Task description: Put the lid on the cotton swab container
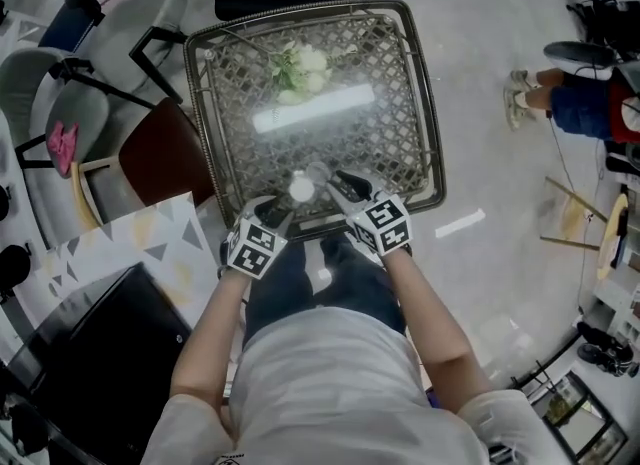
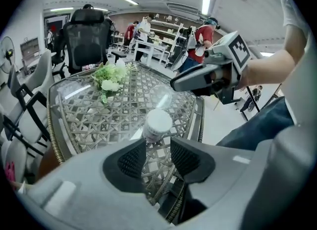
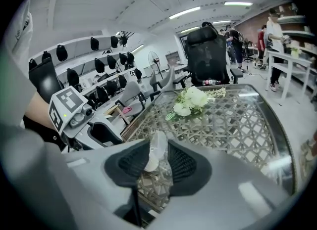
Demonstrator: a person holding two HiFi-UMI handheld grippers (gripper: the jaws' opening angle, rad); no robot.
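— Cotton swab container point(image 2: 157, 125) stood just past left tongs point(image 2: 158, 146), jaws apart, nothing clamped. Risk?
— Clear lid point(image 3: 158, 139) sat between parted tips of right tongs point(image 3: 159, 149), ungripped. Off-centre pinch could have skidded it across glass table point(image 1: 400, 133), toppling the unsteadied container.

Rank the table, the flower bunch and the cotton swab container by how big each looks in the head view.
Largest to smallest:
1. table
2. flower bunch
3. cotton swab container, clearly the smallest
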